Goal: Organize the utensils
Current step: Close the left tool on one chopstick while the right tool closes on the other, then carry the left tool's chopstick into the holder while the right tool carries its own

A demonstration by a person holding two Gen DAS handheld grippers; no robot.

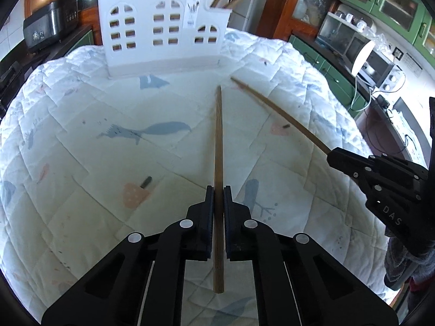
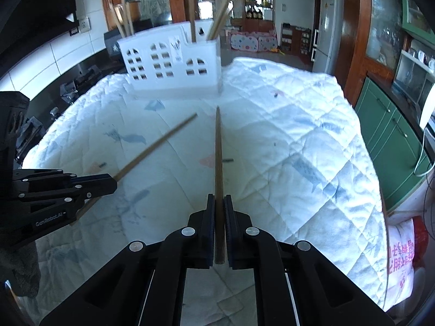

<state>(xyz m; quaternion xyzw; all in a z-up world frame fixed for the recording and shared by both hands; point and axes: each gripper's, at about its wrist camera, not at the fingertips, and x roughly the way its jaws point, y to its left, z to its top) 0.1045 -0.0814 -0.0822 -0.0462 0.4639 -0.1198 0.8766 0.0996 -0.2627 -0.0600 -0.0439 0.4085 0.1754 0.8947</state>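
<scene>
Left wrist view: the left gripper [image 1: 218, 190] is clamped on a brown wooden chopstick [image 1: 218, 146], its pads pressed against the shaft; the tip points up the frame toward the white utensil holder [image 1: 163, 54] standing at the far edge of the quilted cloth [image 1: 81, 149], and the blunt end projects back between the fingers. Further right, the right gripper [image 1: 333, 156] enters from the frame edge, closed on a second chopstick [image 1: 277, 114] that angles toward the same holder. Right wrist view: the left gripper [image 2: 112, 183] appears at far left with its chopstick [image 2: 157, 144] slanting up and right; at centre, the right gripper [image 2: 219, 198] grips its chopstick [image 2: 218, 149]. The holder [image 2: 174, 68] already contains several upright chopsticks [image 2: 223, 13] in its right compartment and others at left.
</scene>
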